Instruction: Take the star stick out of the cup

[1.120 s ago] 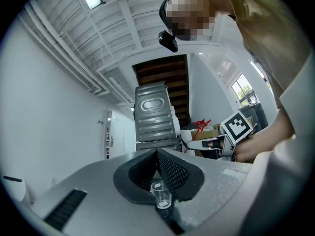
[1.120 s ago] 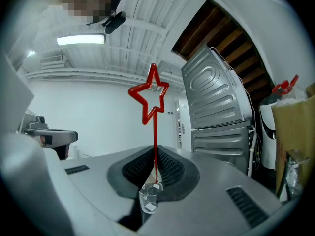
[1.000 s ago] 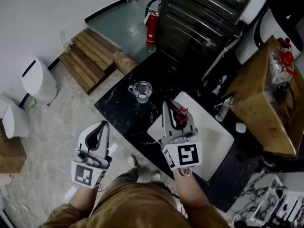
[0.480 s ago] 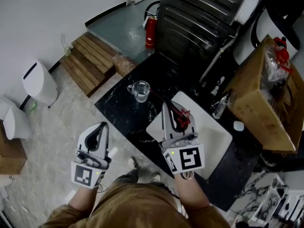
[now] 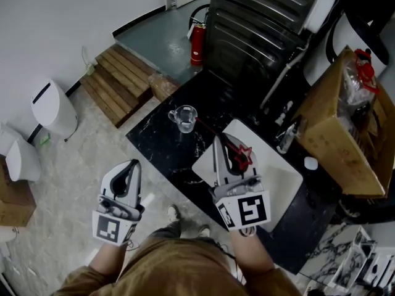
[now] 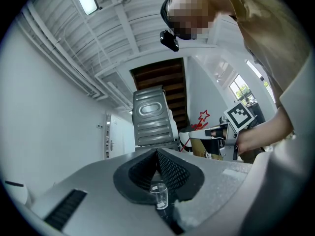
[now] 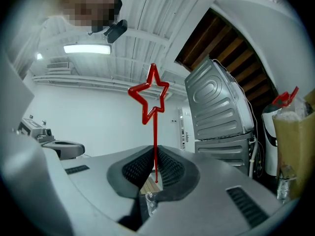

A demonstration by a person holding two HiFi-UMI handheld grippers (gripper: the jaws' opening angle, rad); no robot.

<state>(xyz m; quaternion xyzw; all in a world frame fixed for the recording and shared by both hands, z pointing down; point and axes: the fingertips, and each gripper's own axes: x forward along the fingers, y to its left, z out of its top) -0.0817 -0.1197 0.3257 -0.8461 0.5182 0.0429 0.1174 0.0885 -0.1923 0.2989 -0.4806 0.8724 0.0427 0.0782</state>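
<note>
The red star stick (image 5: 242,156) is out of the clear cup (image 5: 184,117) and clamped in my right gripper (image 5: 220,143), above the white board. In the right gripper view its star (image 7: 150,98) stands up over the shut jaws of the right gripper (image 7: 155,155), which pinch the thin stem. The cup stands upright on the black marble table, farther out and left of that gripper. My left gripper (image 5: 131,167) hangs off the table's near left corner, shut and empty. In the left gripper view, the left gripper (image 6: 157,157) points toward the cup (image 6: 159,195).
A white board (image 5: 278,177) lies on the black marble table (image 5: 154,143) under my right gripper. A cardboard box (image 5: 342,128) fills the right side. Beyond the table are a dark ribbed machine (image 5: 259,23), a red extinguisher (image 5: 197,36) and a wooden pallet (image 5: 117,76).
My right gripper has drifted slightly right and toward me with the star stick still in it. The left gripper and the cup have stayed put.
</note>
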